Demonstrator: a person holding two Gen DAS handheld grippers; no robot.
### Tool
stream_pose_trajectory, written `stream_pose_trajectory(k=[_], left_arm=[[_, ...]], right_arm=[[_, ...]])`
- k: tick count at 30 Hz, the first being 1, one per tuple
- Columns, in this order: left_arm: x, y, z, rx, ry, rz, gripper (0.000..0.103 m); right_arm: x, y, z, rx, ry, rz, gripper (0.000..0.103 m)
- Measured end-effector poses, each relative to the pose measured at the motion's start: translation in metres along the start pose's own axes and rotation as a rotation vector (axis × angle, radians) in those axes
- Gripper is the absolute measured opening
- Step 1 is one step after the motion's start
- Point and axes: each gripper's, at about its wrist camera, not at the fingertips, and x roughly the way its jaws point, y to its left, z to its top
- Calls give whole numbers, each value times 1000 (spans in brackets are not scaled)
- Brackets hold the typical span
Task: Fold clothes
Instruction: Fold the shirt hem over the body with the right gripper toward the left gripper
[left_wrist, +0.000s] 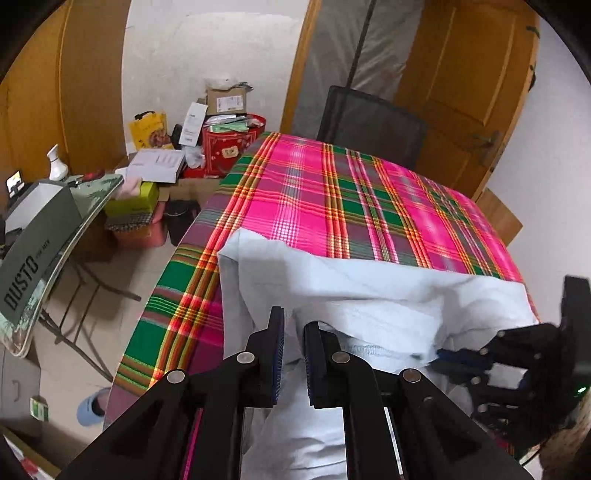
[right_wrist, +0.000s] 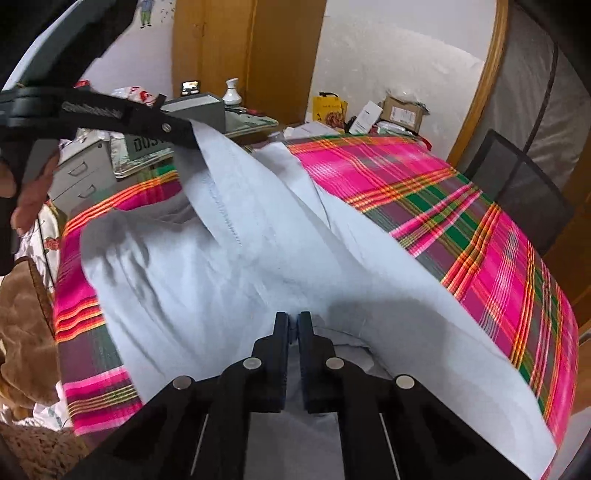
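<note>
A pale blue garment (left_wrist: 369, 288) (right_wrist: 258, 258) lies across a table covered in a pink and green plaid cloth (left_wrist: 332, 192) (right_wrist: 480, 240). My left gripper (left_wrist: 294, 326) is shut on a fold of the garment near its hemmed edge. From the right wrist view, the left gripper (right_wrist: 186, 134) holds that fold lifted above the table at the upper left. My right gripper (right_wrist: 293, 318) is shut on a bunched part of the garment at the near side. The right gripper (left_wrist: 439, 356) also shows at the right, pinching the fabric's edge.
A black mesh chair (left_wrist: 369, 122) (right_wrist: 517, 184) stands behind the table. A side table (left_wrist: 55, 229) with boxes is at the left, with more boxes and bags (left_wrist: 229, 136) against the wall. A hand (right_wrist: 29, 199) grips the left tool. A brown fluffy fabric (right_wrist: 22, 314) lies at the near left.
</note>
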Motion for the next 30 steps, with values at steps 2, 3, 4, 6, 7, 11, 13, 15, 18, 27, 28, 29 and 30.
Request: stream_pose_trajectory(k=[2, 3, 4, 6, 7, 11, 13, 15, 18, 27, 28, 29, 30], left_arm=[[-3, -2, -2, 14, 2, 1, 12], [-4, -3, -4, 24, 7, 5, 12], [-5, -4, -7, 34, 15, 7, 12], [-5, -5, -13, 55, 35, 14, 12], [-4, -5, -19, 63, 52, 15, 12], [9, -8, -45, 96, 148, 20, 12], [14, -10, -56, 108, 186, 17, 12], [16, -9, -61, 108, 199, 18, 13], [11, -7, -64, 118, 209, 2, 15], [-33, 5, -68, 93, 217, -224, 50], [-33, 9, -67, 82, 222, -225, 50], [-31, 13, -64, 68, 226, -228, 50], [-29, 18, -58, 46, 222, -234, 50]], right_arm=[[-11, -2, 1, -11, -4, 14, 5], [-17, -4, 2, -18, -1, 22, 5], [-22, -5, 2, -25, 2, 29, 5], [-30, -6, 1, -61, 25, 45, 5], [-30, -7, -1, -65, 43, 55, 5], [-26, -5, -13, -97, 116, 88, 5], [-20, -5, -18, -107, 145, 98, 5], [-18, -8, -20, -102, 157, 98, 5], [-18, -10, -19, -99, 164, 163, 7], [-42, -19, -22, -91, 111, 231, 14], [-46, -23, -20, -73, 90, 228, 16], [-47, -24, -18, -64, 76, 224, 17], [-47, -24, -13, -55, 60, 216, 17]])
